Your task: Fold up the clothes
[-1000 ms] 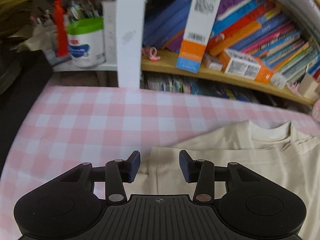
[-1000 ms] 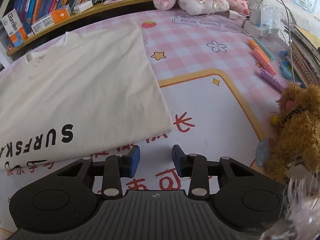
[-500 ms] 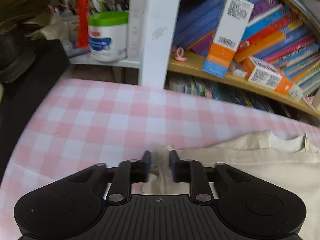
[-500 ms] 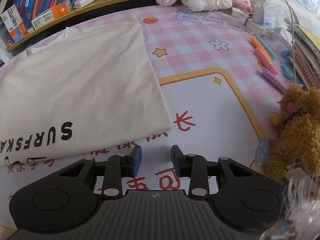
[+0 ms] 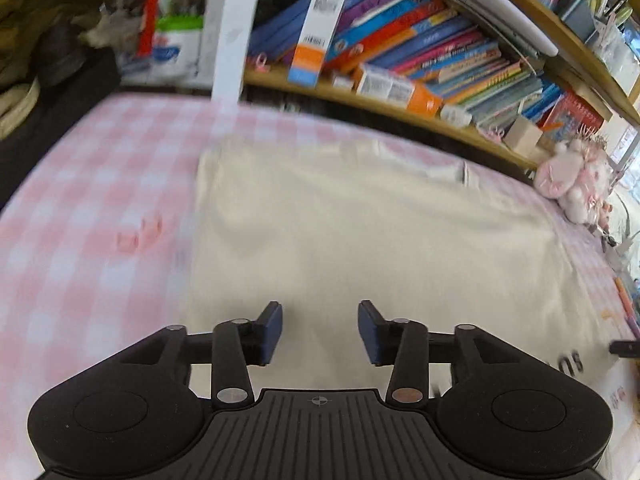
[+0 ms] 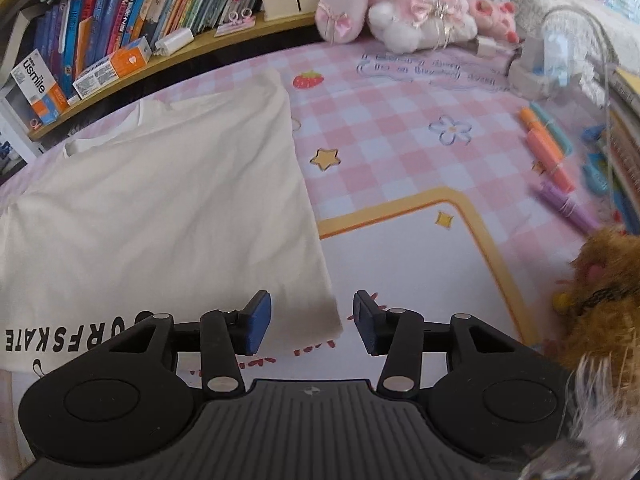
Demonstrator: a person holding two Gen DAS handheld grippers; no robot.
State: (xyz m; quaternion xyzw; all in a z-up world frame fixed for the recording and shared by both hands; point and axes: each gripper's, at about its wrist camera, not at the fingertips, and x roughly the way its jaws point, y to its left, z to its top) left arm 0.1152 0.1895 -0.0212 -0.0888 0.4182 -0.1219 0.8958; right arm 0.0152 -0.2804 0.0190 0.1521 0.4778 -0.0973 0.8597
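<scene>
A cream T-shirt (image 5: 360, 232) lies flat on the pink checked mat (image 5: 88, 240), collar toward the bookshelf, its left side a straight folded edge. My left gripper (image 5: 320, 330) hovers over the shirt's near-left part. Its jaws are opening and nothing is held between them. In the right wrist view the same T-shirt (image 6: 160, 208) shows black "SURFSKATE" lettering along its near hem. My right gripper (image 6: 312, 320) stands at the shirt's near right corner. Its jaws are opening, the corner lies between them, and the pads do not press on it.
A bookshelf (image 5: 400, 108) full of books and boxes runs along the far edge, with a white post (image 5: 232, 32) at its left. A pink plush bunny (image 6: 404, 4), highlighter pens (image 6: 548, 152) and a brown plush toy (image 6: 600, 296) sit to the right of the shirt.
The left gripper closed on the shirt's left sleeve edge, then let go and swung right over the shirt's body, which now has a straight left edge. The right gripper moved onto the shirt's corner and widened.
</scene>
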